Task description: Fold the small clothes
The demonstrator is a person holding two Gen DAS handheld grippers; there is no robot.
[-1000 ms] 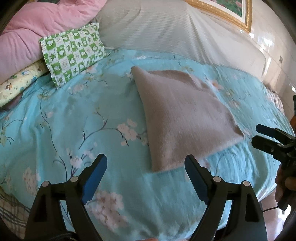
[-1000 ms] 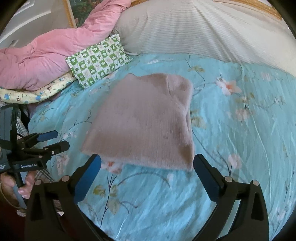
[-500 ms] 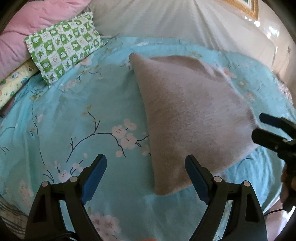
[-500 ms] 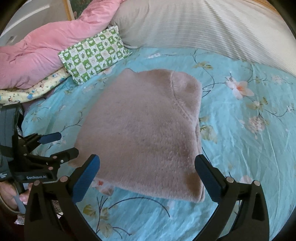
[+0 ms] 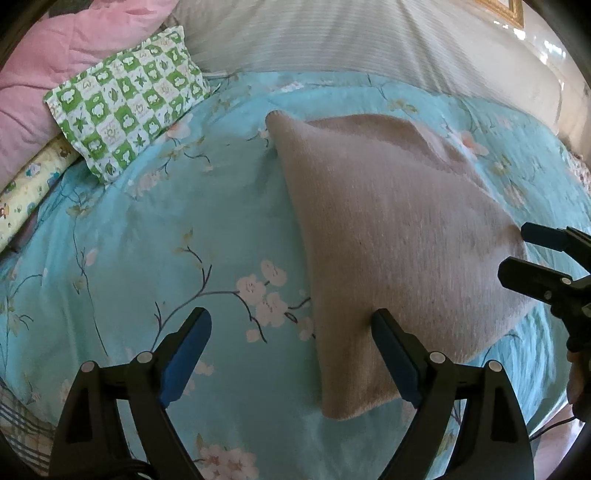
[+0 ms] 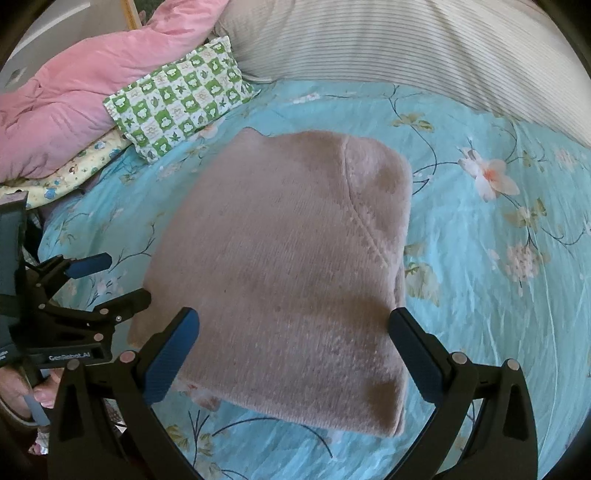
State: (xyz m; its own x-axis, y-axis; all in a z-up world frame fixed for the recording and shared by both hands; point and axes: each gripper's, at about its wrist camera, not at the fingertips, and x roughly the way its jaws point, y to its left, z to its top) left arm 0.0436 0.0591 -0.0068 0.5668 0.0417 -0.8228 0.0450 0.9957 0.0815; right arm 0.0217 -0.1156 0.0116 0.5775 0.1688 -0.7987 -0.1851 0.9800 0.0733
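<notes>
Folded beige garment [image 6: 288,273] lies flat at frame centre on the floral bed [image 6: 480,258]. Left gripper [image 5: 291,332] and right gripper [image 6: 295,332]: fingers spread, released, holding nothing.

This is a bedroom in someone's home. A bed [image 6: 498,258] fills nearly everything in sight, spread with a turquoise sheet printed with blossom branches. At its head lies a long pale striped bolster [image 6: 406,40], and beside that a small green-and-white checked pillow [image 6: 177,96] leans against a bunched pink quilt [image 6: 74,99]. A yellow cartoon-print cloth [image 5: 26,184] peeks out underneath. A folded beige knitted garment [image 6: 288,273] rests on the sheet. A gilt picture frame [image 5: 506,11] hangs on the glossy wall behind.
</notes>
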